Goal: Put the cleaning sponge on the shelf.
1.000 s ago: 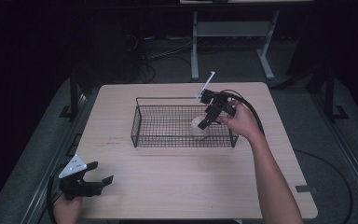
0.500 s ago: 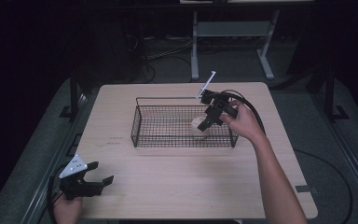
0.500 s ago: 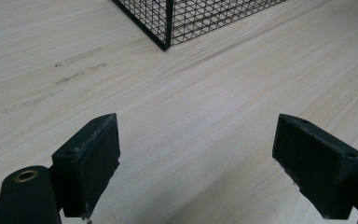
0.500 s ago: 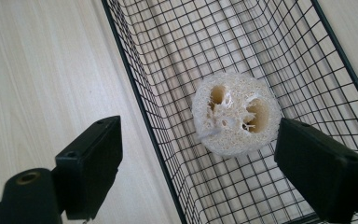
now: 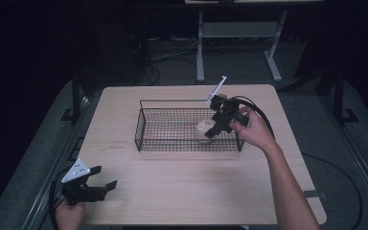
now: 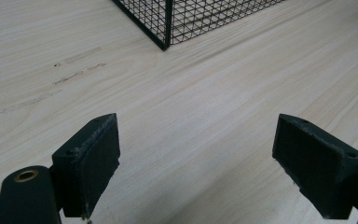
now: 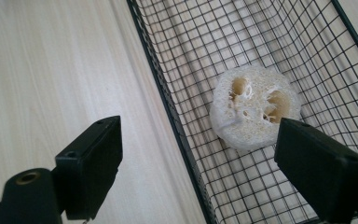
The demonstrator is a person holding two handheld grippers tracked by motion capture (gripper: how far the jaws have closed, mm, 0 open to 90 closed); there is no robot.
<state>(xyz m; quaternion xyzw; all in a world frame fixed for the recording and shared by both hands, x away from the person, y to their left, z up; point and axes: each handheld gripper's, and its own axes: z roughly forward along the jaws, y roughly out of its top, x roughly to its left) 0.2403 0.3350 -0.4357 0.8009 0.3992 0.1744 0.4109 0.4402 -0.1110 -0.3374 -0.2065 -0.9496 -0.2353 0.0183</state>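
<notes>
Wire basket [image 5: 172,139] holds one loofah slice [image 7: 254,112]; right gripper [image 5: 212,130] above it, jaws wide, empty; left gripper [image 5: 106,187] likewise.

Under the right tool [image 7: 198,163] lies an off-white loofah slice [image 7: 254,106], its face a pale fibrous web broken by a few tan-shadowed holes. It rests on the black wire basket [image 7: 177,116], a fine square grid of thin black strands. Beside that tool, and below the left tool [image 6: 196,163], the surface [image 6: 214,121] is pale wood with long straight grain and faint grey scuffs. Both tools are matt black.
</notes>
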